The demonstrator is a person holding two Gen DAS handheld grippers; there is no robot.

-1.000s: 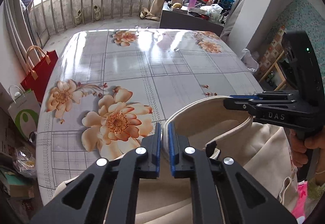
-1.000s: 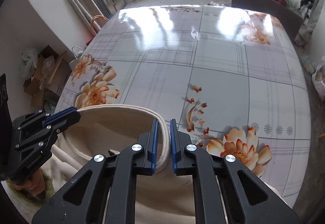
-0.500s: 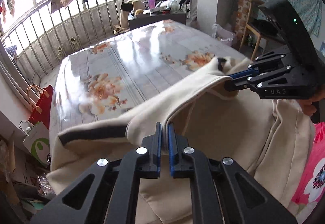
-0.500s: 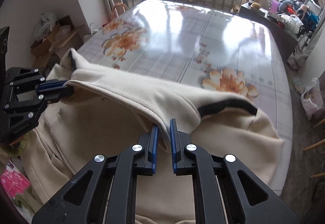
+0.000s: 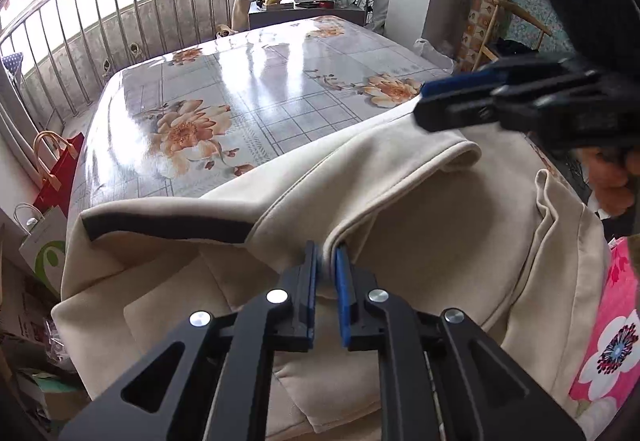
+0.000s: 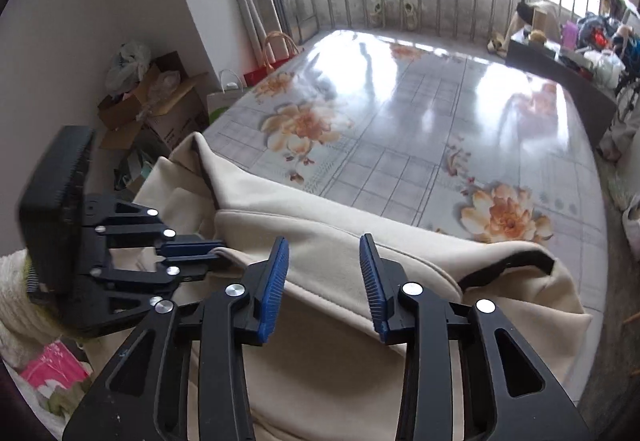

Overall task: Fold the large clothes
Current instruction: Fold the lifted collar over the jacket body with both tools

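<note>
A large cream garment (image 5: 420,225) with dark trim lies bunched at the near edge of the flowered table (image 5: 256,81). My left gripper (image 5: 328,257) is shut on a folded hem of the garment. In the right wrist view the garment (image 6: 340,233) lies under my right gripper (image 6: 324,253), whose jaws stand wide open and hold nothing, just above the cloth. The left gripper (image 6: 216,257) shows there at the left, pinching the hem. The right gripper (image 5: 424,101) shows at the upper right of the left wrist view.
The table has a glossy flowered cover (image 6: 440,113). A metal railing (image 5: 120,21) runs behind it. Paper bags (image 5: 48,177) and cardboard boxes (image 6: 160,109) stand on the floor at the left. A cluttered side table (image 5: 308,5) stands at the back right.
My right gripper has opened and let go of the garment's hem. The garment has dropped lower onto the table's near edge. The left gripper stays shut on the hem.
</note>
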